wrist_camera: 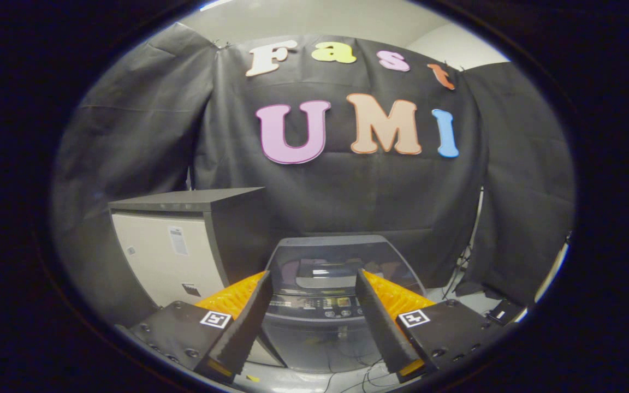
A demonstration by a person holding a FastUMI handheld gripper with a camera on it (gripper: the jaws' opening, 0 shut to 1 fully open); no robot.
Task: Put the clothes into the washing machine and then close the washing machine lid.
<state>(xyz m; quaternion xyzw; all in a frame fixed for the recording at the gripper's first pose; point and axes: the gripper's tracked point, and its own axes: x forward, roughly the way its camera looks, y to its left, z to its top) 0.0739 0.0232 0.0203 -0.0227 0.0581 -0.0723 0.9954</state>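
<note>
A grey top-loading washing machine [320, 333] stands on the floor beyond my fingers and shows in the gap between them. Its dark glass lid [342, 259] lies flat over the tub, with the control panel [314, 307] along its near edge. Reflections on the glass hide what is in the tub. My gripper [312, 275] hangs above and in front of the machine. It is open, with orange-backed black fingers [243, 322] spread wide and nothing between them.
A box-shaped cabinet [183, 245] with a pale front and grey top stands just left of the machine, taller than it. Cables [464, 262] hang along the black cloth wall to the right. Pale floor [475, 303] lies beside the machine there.
</note>
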